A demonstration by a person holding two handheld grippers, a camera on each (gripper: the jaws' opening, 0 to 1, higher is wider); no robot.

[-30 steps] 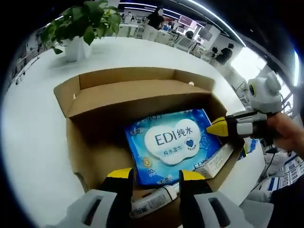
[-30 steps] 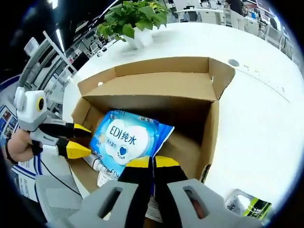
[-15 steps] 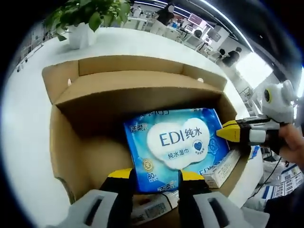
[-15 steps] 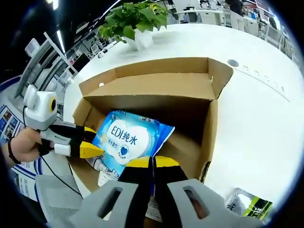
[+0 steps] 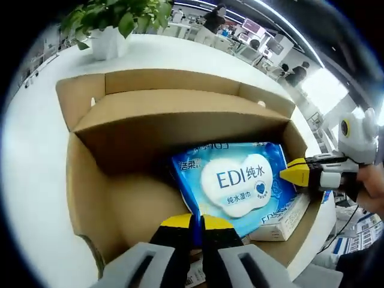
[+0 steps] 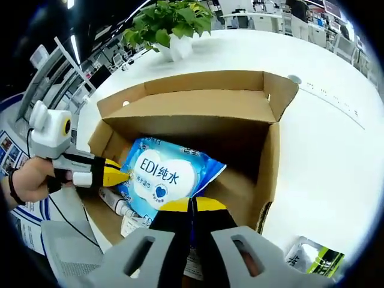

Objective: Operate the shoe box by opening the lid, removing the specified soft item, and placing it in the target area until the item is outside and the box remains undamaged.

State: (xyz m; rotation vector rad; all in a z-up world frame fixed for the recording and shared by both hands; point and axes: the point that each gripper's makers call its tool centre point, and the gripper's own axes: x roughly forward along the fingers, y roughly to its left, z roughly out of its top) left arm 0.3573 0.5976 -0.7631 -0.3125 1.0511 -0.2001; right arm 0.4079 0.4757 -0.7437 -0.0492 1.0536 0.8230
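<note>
The left gripper [image 5: 193,222], whose jaws were spread 1 s ago, has been closed on the near edge of the blue wipes pack [image 5: 240,185]; in the right gripper view its yellow tips [image 6: 117,174] have been brought together against the pack's side [image 6: 159,176], where a gap was seen before; the pack has been tilted slightly in the box [image 5: 180,120].

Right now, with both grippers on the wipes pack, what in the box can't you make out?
- Wipes pack: its near corner is hidden behind the left gripper in the left gripper view, and behind the right gripper in the right gripper view.
- White carton: mostly under the pack; print too small.
- Tube: partly under the pack.
- Box floor: shadowed by the lid flap.
</note>
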